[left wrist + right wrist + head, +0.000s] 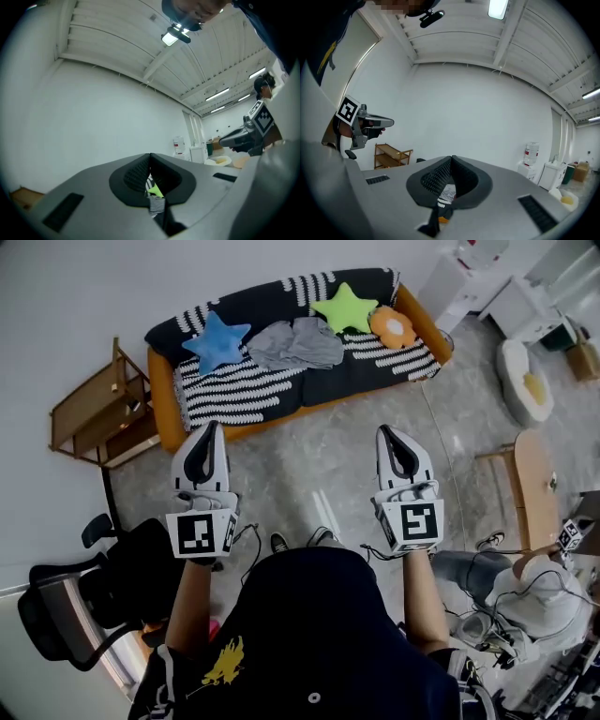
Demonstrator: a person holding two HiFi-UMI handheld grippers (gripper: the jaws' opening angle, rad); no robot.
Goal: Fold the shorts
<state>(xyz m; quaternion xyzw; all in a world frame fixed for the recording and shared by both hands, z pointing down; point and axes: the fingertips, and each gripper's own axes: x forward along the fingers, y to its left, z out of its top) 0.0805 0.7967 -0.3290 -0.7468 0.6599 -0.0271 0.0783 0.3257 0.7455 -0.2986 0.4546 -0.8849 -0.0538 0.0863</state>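
Jaws pressed together and empty, the left gripper [212, 427] and right gripper [387, 432] point side by side toward the sofa [246, 390]. One pair of grey shorts [295, 343] lies crumpled mid-seat on the sofa's black-and-white striped cover. It sits among three cushions: a blue star [217, 341], a green star [344, 307] and an orange flower [393, 327]. One wooden shelf [98, 409] stands left of the sofa. A glossy grey floor [309, 474] lies before the sofa and a white wall [84, 287] rises behind it.

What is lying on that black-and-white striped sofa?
Crumpled grey shorts between a blue star cushion and a green star cushion, plus an orange flower cushion. Whatever the shorts cover is hidden.
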